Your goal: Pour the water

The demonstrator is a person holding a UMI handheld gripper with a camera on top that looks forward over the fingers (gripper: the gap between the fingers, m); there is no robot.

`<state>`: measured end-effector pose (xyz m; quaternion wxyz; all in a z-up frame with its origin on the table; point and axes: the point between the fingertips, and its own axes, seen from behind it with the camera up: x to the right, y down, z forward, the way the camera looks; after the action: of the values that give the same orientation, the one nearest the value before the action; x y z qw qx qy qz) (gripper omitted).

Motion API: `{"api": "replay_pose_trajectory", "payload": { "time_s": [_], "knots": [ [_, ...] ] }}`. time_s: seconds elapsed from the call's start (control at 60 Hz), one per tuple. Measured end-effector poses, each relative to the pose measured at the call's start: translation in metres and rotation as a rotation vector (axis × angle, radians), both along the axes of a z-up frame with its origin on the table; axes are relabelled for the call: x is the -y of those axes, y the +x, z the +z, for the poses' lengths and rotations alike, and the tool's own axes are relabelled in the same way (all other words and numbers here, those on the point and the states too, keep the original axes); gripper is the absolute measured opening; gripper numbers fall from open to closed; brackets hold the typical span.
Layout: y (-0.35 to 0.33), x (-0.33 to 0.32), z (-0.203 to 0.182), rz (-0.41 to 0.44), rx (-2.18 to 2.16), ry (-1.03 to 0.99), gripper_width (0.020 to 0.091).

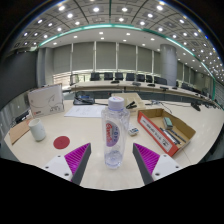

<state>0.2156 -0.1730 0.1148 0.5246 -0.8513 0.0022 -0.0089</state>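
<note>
A clear plastic water bottle [114, 132] with a white cap and a pink-and-blue label stands upright on the pale table [95, 130]. It stands between my two fingers, with a gap at each side. My gripper [112, 160] is open, and its magenta pads [76, 162] flank the bottle's base. Off to the left, beyond the fingers, stands a white cup [38, 129]. A small magenta disc [62, 143] lies on the table near the left finger.
An open cardboard box [166, 130] holding several items lies to the right of the bottle. A whiteboard [46, 99] stands behind the cup. Papers [85, 111] lie further back. Long desks with chairs and monitors fill the room beyond.
</note>
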Motion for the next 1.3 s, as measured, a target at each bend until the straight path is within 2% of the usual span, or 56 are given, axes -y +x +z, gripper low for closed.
{"api": "replay_pose_trajectory", "payload": {
  "time_s": [0.217,0.25,0.367,0.417,0.5,0.617,0.65,0.683,0.867,1.017,1.15,1.3],
  "knots": [
    [0.011,-0.060,-0.029,-0.002,-0.020,0.040,0.0846],
    [0.007,-0.063,-0.030,-0.003,-0.034,0.045,0.0804],
    [0.008,-0.076,-0.033,-0.014,-0.045,0.062,0.0524],
    [0.007,-0.077,-0.032,-0.020,-0.035,0.064,0.0520],
    [0.005,-0.076,-0.032,-0.024,-0.048,0.059,0.0474],
    [0.010,-0.075,-0.030,-0.053,-0.015,0.059,0.0363],
    [0.008,-0.074,-0.030,-0.053,0.005,0.048,0.0364],
    [0.005,-0.075,-0.028,-0.048,0.026,0.038,0.0317],
    [-0.014,-0.087,0.007,-0.063,0.173,0.051,0.0315],
    [-0.054,-0.105,0.062,-0.055,0.416,0.096,0.0315],
    [-0.110,-0.125,0.111,0.007,0.717,0.142,0.0313],
    [-0.184,-0.152,0.124,0.116,1.068,0.161,0.0312]
  ]
}}
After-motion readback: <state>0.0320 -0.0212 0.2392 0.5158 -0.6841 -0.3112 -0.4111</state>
